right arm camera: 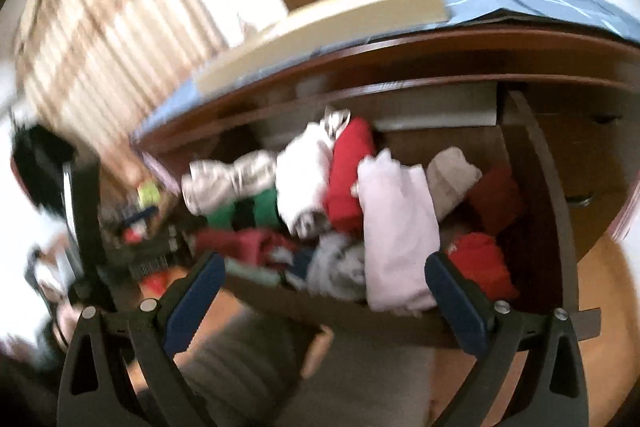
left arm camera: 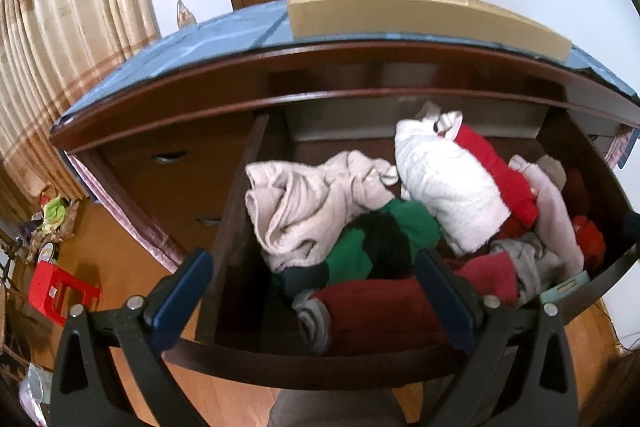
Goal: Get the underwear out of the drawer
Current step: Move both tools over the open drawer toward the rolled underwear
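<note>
Both grippers, left (left arm camera: 308, 279) and right (right arm camera: 322, 283), hover over the drawer (left arm camera: 320, 363) front with jaws apart, holding nothing. Between the left jaws, just ahead, lies a dark red roll (left arm camera: 376, 311), long axis crosswise; left looks nearer to it.

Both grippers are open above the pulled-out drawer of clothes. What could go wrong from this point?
1. The clothes lie tangled: the green garment sits under the beige one, so a grasp may drag out several pieces.
2. The pale pink cloth drapes over the drawer's front edge and could slide to the floor if nudged.
3. The right wrist view is motion-blurred, so the right gripper may close off target.
</note>
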{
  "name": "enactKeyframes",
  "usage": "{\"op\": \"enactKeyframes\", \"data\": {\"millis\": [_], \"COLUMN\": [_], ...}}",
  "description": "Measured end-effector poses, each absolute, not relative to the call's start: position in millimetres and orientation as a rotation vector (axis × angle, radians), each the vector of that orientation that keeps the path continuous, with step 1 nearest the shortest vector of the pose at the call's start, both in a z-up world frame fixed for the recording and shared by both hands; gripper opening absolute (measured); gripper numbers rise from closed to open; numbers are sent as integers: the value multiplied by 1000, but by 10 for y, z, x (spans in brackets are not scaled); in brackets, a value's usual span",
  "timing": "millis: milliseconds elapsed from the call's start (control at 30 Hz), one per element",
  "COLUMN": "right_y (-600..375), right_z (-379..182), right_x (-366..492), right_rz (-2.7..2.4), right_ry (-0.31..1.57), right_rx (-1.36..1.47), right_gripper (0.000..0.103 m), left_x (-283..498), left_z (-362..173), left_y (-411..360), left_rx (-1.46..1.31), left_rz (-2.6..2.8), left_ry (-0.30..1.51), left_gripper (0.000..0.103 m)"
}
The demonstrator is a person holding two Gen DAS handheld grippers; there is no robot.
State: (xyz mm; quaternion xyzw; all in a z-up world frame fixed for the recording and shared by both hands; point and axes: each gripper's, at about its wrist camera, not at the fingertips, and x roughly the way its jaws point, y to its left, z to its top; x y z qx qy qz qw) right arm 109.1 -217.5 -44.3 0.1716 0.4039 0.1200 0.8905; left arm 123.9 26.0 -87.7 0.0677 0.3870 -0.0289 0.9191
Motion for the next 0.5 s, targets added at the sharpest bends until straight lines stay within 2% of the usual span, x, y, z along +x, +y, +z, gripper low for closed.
{"op": "enactKeyframes", "data": {"millis": [500], "right_y": [-2017], "right_z": [-48], "right_x": [1295], "right_rz": [155], "right_ry": [695], "right_rx": [302], "right_gripper": [102], "left_x": [1433], "left_z": [-590], "left_y": [171], "left_rx": [117], "left_rz": [-89], "left_ry": [770], "left_gripper": [102]}}
